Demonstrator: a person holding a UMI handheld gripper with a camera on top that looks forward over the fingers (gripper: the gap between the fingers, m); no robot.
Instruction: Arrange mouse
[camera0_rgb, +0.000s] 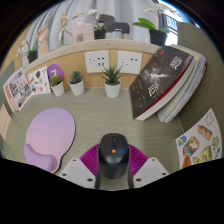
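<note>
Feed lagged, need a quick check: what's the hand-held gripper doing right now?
Hand-held gripper: closed on the black mouse, both pink pads against its sides.

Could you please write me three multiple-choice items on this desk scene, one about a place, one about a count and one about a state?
1. Where is the black mouse?
A. On the purple mouse pad
B. Between the fingers of the gripper
C. On top of the book

2. How many small potted plants stand in a row along the low wall behind the desk mat?
A. One
B. Three
C. Five

3. How does the large book stand?
A. Tilted, leaning up off the desk
B. Lying open, pages up
C. Upright, spine out on a shelf

Answers:
1 B: the mouse sits between the two pink pads, while the purple mouse pad beside it carries nothing.
2 B: three plants show there.
3 A: its closed cover faces the camera at a slant.
</note>
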